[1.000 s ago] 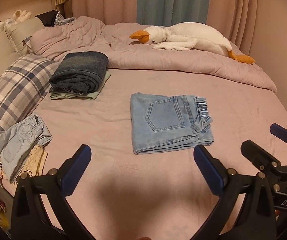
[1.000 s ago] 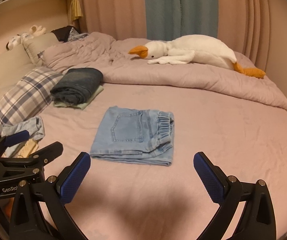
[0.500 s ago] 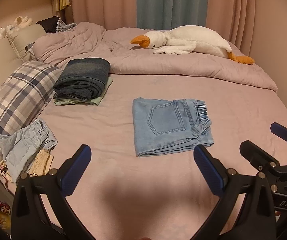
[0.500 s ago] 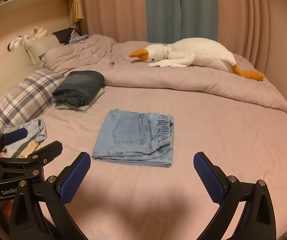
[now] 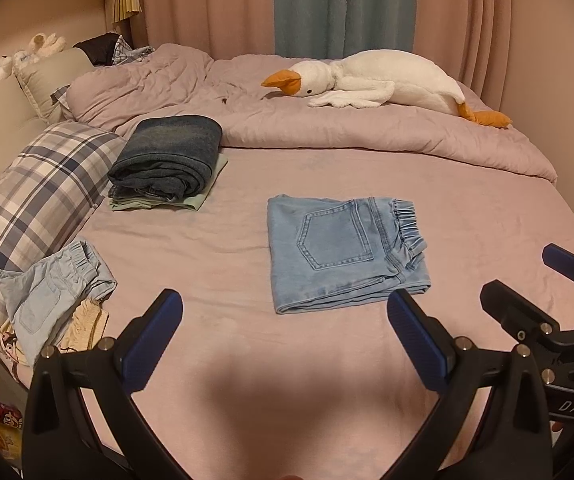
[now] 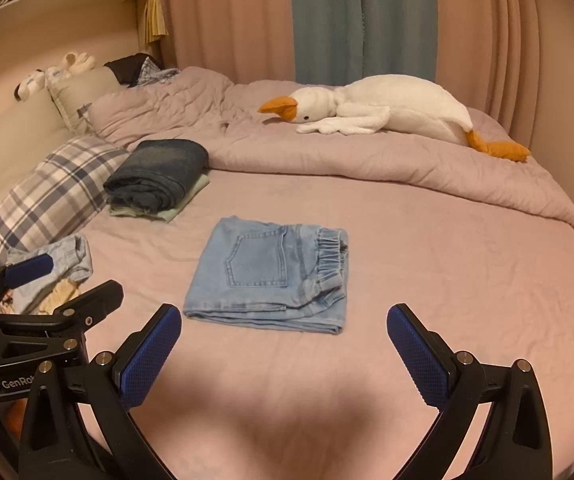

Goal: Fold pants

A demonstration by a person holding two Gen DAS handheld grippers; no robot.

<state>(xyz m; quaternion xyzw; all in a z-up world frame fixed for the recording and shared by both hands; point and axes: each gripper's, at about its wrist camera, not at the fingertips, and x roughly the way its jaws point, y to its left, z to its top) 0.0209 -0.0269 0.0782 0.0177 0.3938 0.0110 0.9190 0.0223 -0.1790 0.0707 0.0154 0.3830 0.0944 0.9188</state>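
Light blue denim pants (image 5: pixel 343 252) lie folded into a flat rectangle on the pink bed sheet (image 5: pixel 287 360), back pocket up, elastic waistband to the right; they also show in the right wrist view (image 6: pixel 271 276). My left gripper (image 5: pixel 283 312) is open and empty, held back from the pants' near edge. My right gripper (image 6: pixel 283 324) is open and empty, just short of the pants' near edge. Each gripper shows at the edge of the other's view.
A stack of folded dark jeans (image 5: pixel 167 158) on a green garment lies at the back left beside a plaid pillow (image 5: pixel 35 200). Unfolded light clothes (image 5: pixel 51 300) lie at the left edge. A plush goose (image 5: pixel 379 80) rests on the bunched quilt (image 5: pixel 367 132) at the back.
Both grippers have drawn slightly back and up from the folded pants, so the pants sit a little farther off. The pants have not moved. Both stay open.
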